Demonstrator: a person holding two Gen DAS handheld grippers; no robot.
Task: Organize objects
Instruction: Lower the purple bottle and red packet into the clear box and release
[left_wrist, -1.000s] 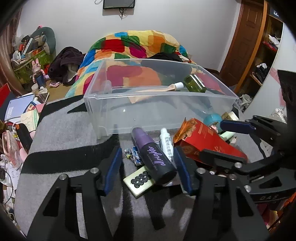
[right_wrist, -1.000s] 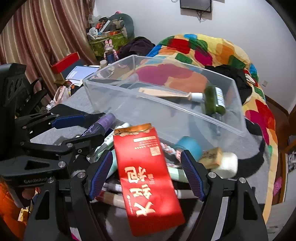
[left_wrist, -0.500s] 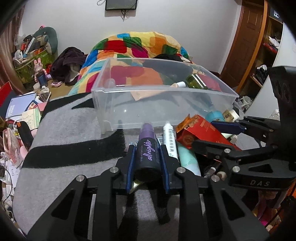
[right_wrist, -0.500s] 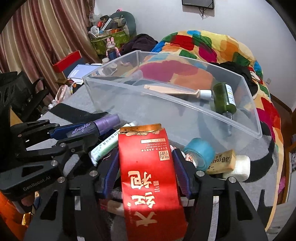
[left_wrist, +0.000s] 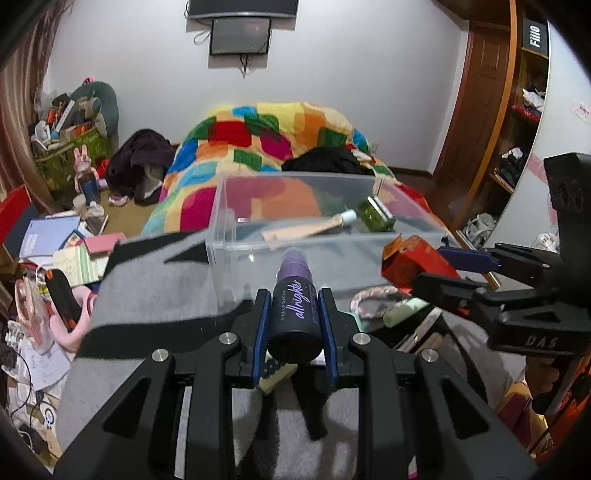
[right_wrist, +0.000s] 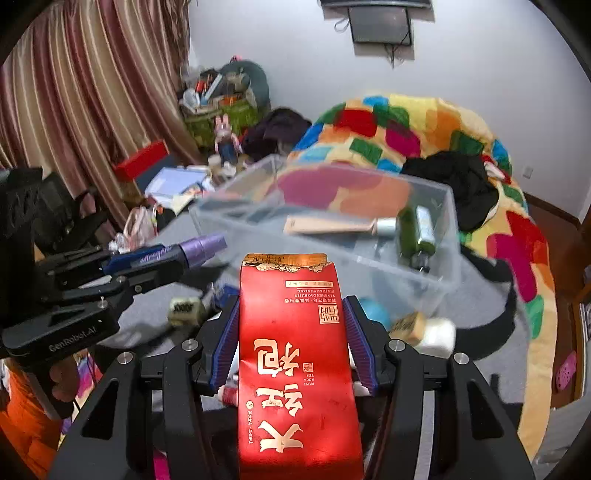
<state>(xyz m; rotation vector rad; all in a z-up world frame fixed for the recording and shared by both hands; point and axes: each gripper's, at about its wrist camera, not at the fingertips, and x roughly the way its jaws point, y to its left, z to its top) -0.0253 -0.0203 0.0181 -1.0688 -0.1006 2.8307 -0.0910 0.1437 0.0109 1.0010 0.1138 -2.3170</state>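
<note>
My left gripper (left_wrist: 294, 300) is shut on a dark purple spray bottle (left_wrist: 297, 308), held clear of the grey blanket (left_wrist: 155, 288) with its cap toward the clear plastic bin (left_wrist: 229, 236). My right gripper (right_wrist: 291, 315) is shut on a red tea packet (right_wrist: 295, 354) with gold lettering, also lifted. Each gripper shows in the other's view: the left gripper (right_wrist: 122, 264) with its spray bottle (right_wrist: 199, 245), the right gripper (left_wrist: 461, 273) with its tea packet (left_wrist: 410, 258). The bin (right_wrist: 447, 258) holds a green bottle (right_wrist: 415, 232) and a beige tube (right_wrist: 332, 225).
Loose items lie on the blanket before the bin: a teal roll (right_wrist: 375, 310), a tan-and-white tube (right_wrist: 424, 330), a braided band (left_wrist: 369, 295), a small dotted case (left_wrist: 275, 373). A patchwork quilt (left_wrist: 266, 136) lies behind the bin. Cluttered floor at left, wooden shelves at right.
Both grippers closed from open, the left on the spray bottle and the right on the tea packet, then both rose with them off the blanket.
</note>
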